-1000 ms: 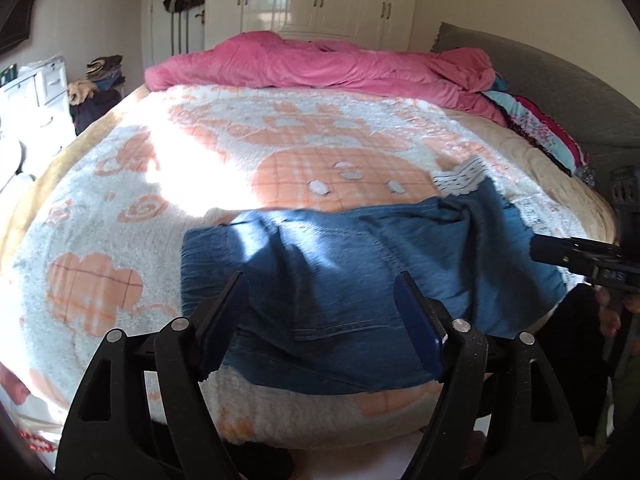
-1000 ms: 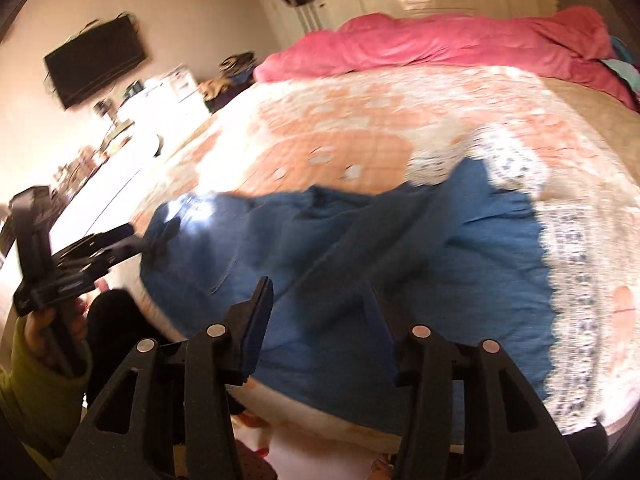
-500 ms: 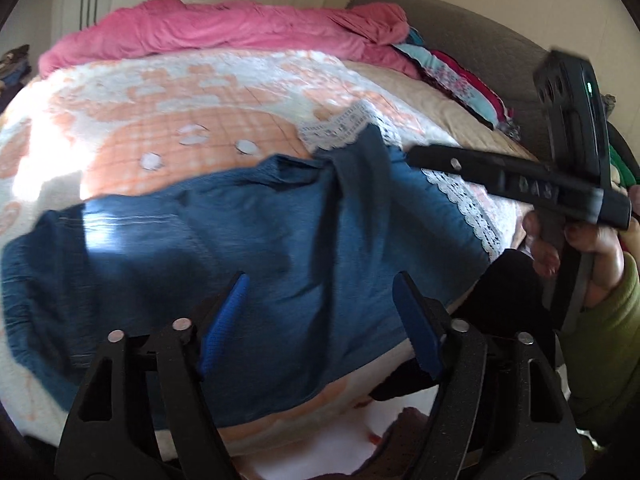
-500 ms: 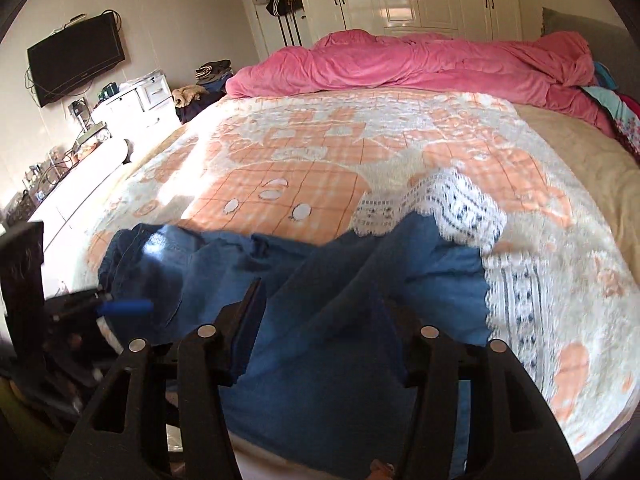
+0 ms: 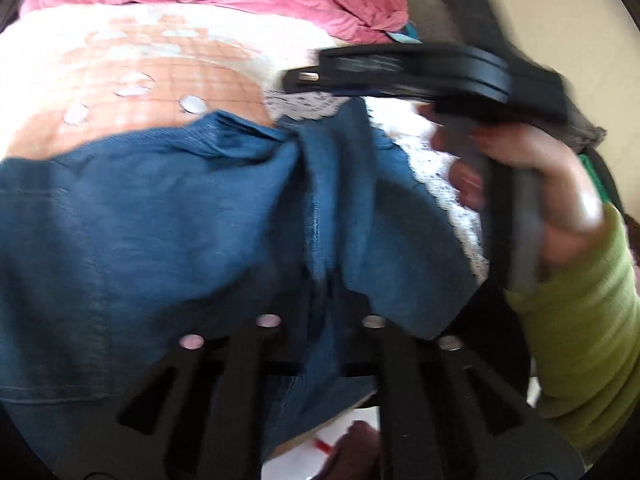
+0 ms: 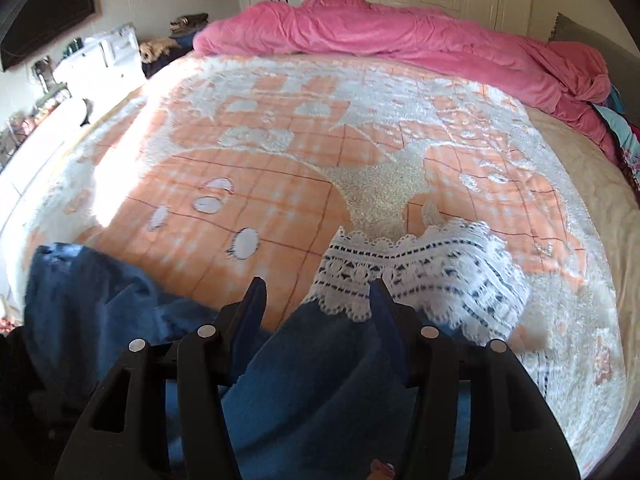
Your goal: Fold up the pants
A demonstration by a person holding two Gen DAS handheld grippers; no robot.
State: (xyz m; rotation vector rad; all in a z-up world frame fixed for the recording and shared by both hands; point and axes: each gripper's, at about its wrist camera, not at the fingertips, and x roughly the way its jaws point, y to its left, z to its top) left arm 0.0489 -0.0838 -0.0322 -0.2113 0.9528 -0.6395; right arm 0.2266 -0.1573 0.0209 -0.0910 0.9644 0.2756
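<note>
Blue denim pants [image 5: 168,216] with white lace hems [image 6: 420,272] lie across the near edge of the bed. My left gripper [image 5: 320,288] is shut on a raised ridge of the denim near its front edge. My right gripper [image 6: 316,292] is open, its fingers either side of a denim leg end just below the lace hem; the fabric lies between them, not pinched. In the left wrist view the right gripper's body [image 5: 420,72] and the hand holding it hover over the pants' right end.
The bed has an orange-and-white blanket [image 6: 280,140] and a pink duvet [image 6: 400,32] bunched at the far side. A white dresser [image 6: 100,60] and a wall TV [image 6: 44,20] stand left. A grey headboard [image 6: 592,36] and colourful clothes [image 6: 620,132] are at right.
My left gripper has closed on the denim and moved in close. My right gripper has moved forward over the leg end toward the lace hem, staying open.
</note>
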